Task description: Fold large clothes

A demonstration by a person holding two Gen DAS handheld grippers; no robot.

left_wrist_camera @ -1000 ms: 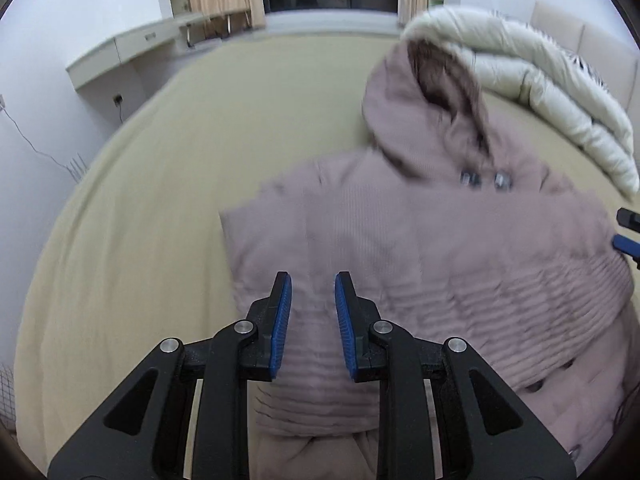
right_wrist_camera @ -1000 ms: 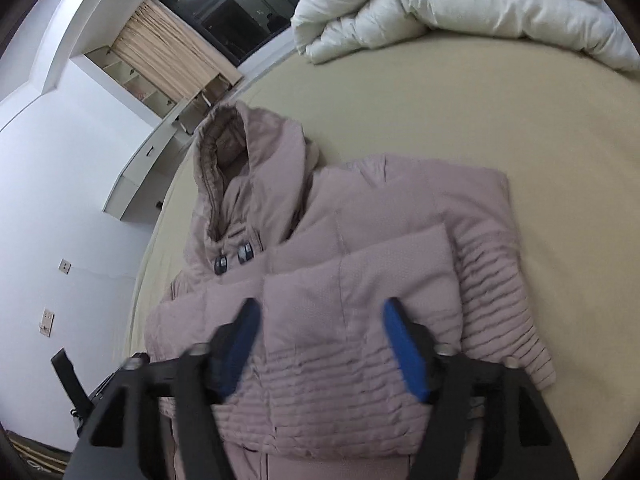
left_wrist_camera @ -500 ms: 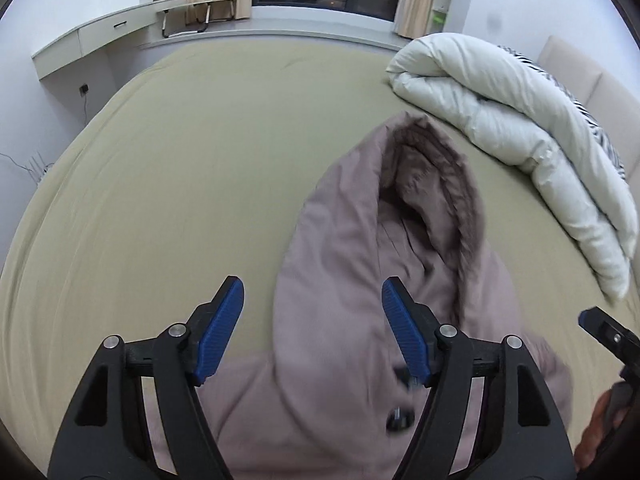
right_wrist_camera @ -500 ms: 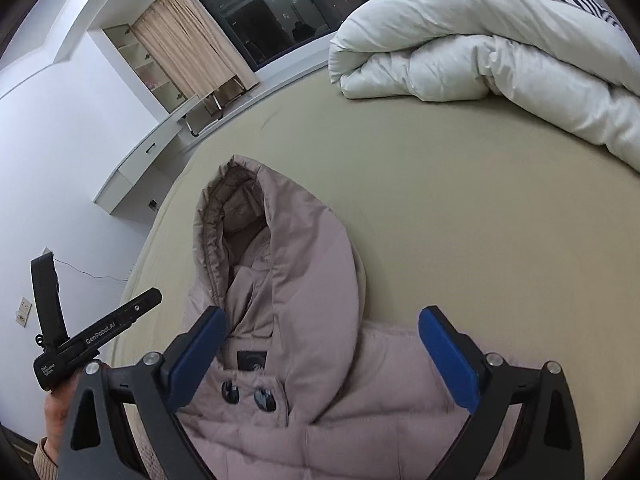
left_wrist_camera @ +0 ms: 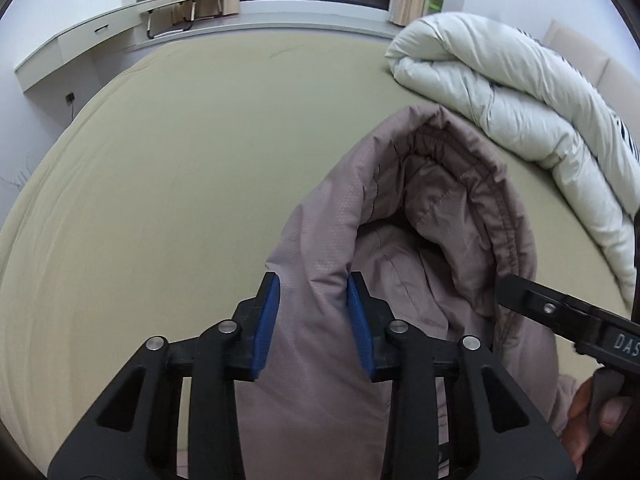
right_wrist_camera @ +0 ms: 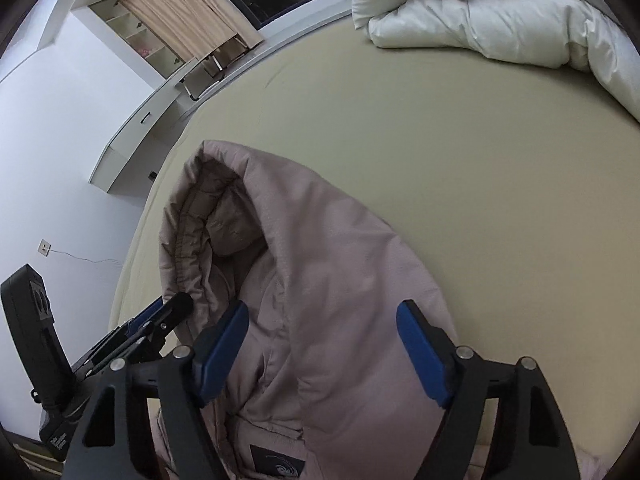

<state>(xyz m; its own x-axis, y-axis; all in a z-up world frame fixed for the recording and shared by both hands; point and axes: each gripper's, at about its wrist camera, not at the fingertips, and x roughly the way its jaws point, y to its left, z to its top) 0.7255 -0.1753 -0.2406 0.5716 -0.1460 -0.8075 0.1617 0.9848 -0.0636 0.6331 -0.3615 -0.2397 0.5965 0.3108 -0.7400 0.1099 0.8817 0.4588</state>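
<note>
A mauve padded jacket lies on the bed with its hood (left_wrist_camera: 420, 208) pointing away from me. My left gripper (left_wrist_camera: 312, 300) straddles the hood's left edge, its jaws closing, and the fabric fills the gap and touches both blue pads. In the right wrist view the hood (right_wrist_camera: 320, 240) runs between the fingers of my right gripper (right_wrist_camera: 320, 328). Those jaws are closing but still stand wide, and the pads are clear of the cloth. The right gripper's finger (left_wrist_camera: 520, 296) reaches the hood's right rim. The left gripper (right_wrist_camera: 172, 312) shows at the hood's left rim. The jacket's body is below the frame.
The beige bed sheet (left_wrist_camera: 180, 160) spreads wide to the left and beyond the hood. A rolled white duvet (left_wrist_camera: 520, 92) lies at the far right, close to the hood's tip. A white wall desk (left_wrist_camera: 80, 48) and curtains stand past the bed. A hand (left_wrist_camera: 588, 412) holds the right gripper.
Both grippers moved up from the jacket's folded body to the hood. The left one opened wide, then narrowed onto the hood's left edge. The right one narrowed a little.
</note>
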